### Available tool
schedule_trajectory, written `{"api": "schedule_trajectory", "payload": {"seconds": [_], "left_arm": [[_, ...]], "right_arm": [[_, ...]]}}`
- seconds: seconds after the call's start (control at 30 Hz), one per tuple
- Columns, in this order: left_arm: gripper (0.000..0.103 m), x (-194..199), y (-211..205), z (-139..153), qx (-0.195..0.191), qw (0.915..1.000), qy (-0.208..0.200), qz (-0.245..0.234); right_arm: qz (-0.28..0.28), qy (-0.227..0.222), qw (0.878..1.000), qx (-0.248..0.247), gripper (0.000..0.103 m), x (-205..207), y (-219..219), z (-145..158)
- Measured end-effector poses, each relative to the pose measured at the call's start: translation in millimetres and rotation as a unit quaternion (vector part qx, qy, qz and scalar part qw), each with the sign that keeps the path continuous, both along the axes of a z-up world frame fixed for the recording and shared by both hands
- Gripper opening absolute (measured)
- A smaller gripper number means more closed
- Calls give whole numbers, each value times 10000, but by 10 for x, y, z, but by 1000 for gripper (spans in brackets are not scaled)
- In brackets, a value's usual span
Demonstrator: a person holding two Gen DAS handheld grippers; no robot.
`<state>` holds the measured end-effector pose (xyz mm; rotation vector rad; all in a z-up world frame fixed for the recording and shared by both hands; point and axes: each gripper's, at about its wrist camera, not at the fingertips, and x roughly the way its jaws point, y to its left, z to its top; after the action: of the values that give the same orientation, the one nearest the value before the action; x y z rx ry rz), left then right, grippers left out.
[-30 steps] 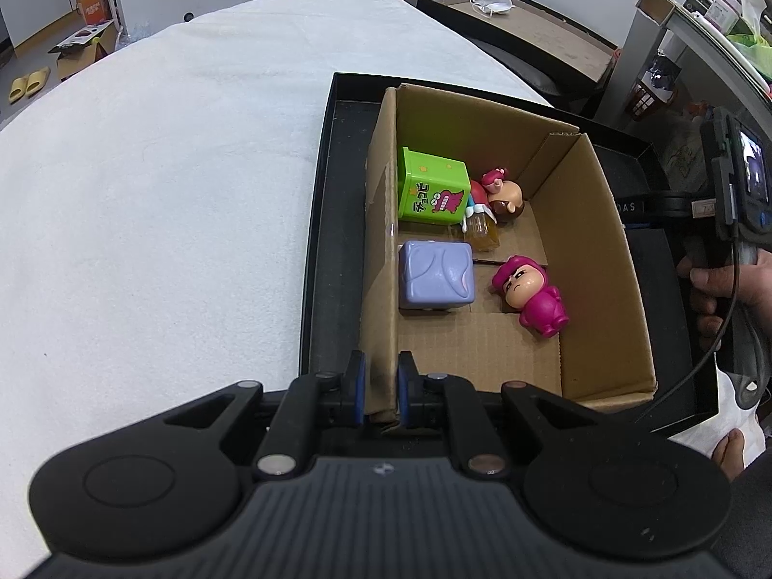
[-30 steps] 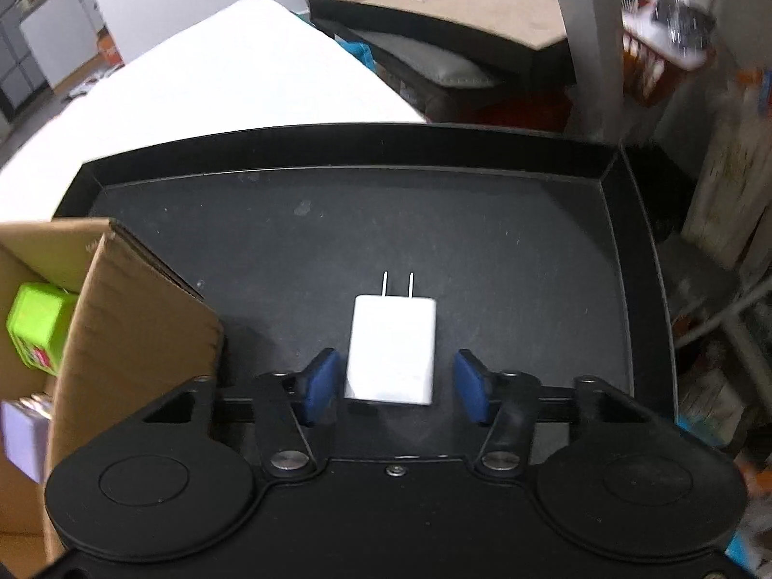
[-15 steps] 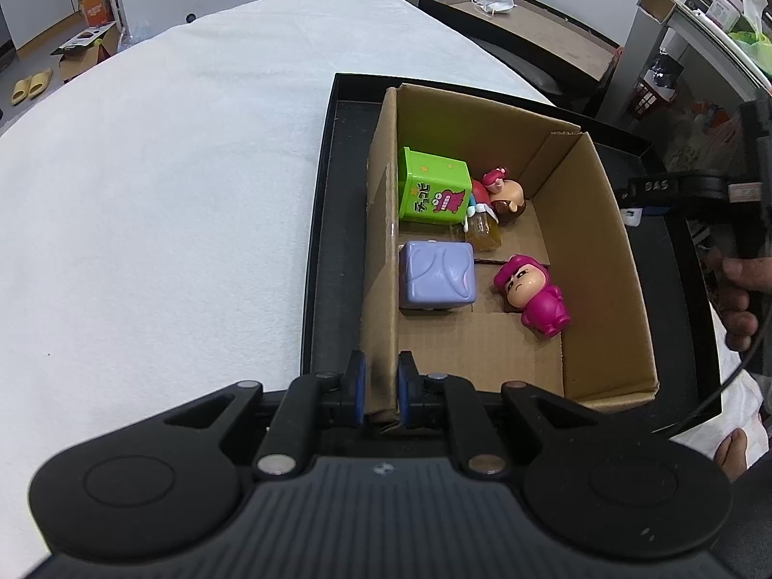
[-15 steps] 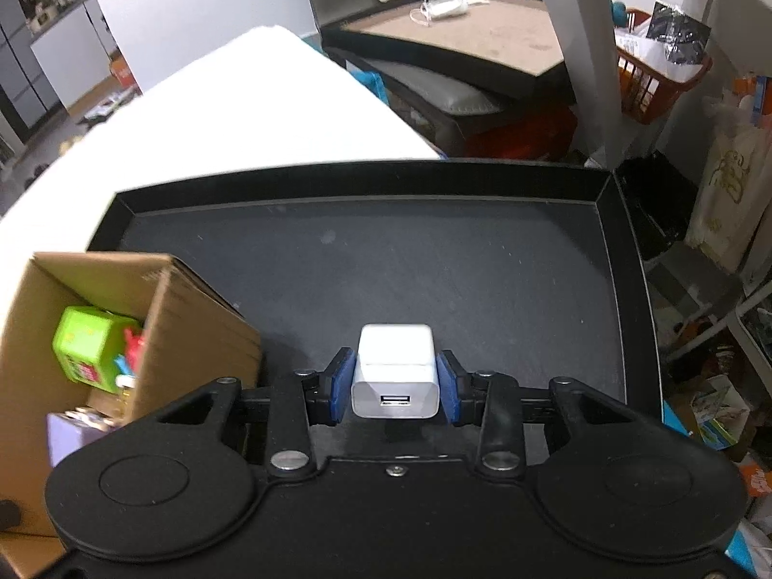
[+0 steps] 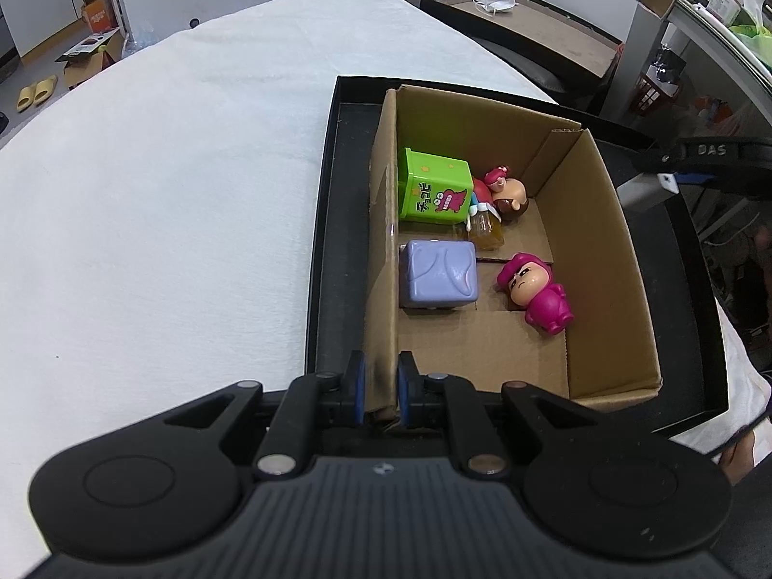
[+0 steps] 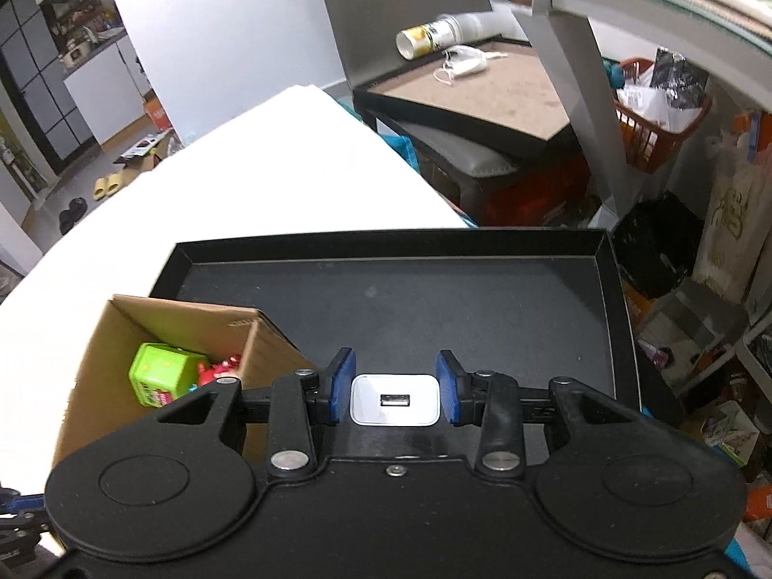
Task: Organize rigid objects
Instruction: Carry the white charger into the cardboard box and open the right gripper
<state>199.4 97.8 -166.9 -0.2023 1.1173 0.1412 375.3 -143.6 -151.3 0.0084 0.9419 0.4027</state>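
Cardboard box (image 5: 598,222) holding toys, left fingers (image 5: 356,379) clamping its wall, right fingers (image 6: 343,386) gripping white charger (image 6: 394,399)

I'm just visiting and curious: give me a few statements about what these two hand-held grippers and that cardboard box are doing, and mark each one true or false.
1. The left hand-held gripper pinches the cardboard box wall. True.
2. The right hand-held gripper holds a pink figure. False: it holds a white USB charger; the pink figure lies in the box.
3. The box sits in a black tray. True.
4. The green box lies on the white tablecloth. False: it is inside the cardboard box.
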Motion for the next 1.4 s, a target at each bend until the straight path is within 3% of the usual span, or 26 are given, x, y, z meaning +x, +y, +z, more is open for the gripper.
{"api": "schedule_trajectory", "payload": {"seconds": [0.9, 1.4], "left_arm": [[12, -1, -16, 5, 22, 10000, 4, -2], [12, -12, 9, 6, -61, 10000, -30, 10]], "right_arm": [[727, -551, 9951, 391, 36, -391, 131, 602], [1273, -535, 9891, 507, 36, -564, 421, 677]]}}
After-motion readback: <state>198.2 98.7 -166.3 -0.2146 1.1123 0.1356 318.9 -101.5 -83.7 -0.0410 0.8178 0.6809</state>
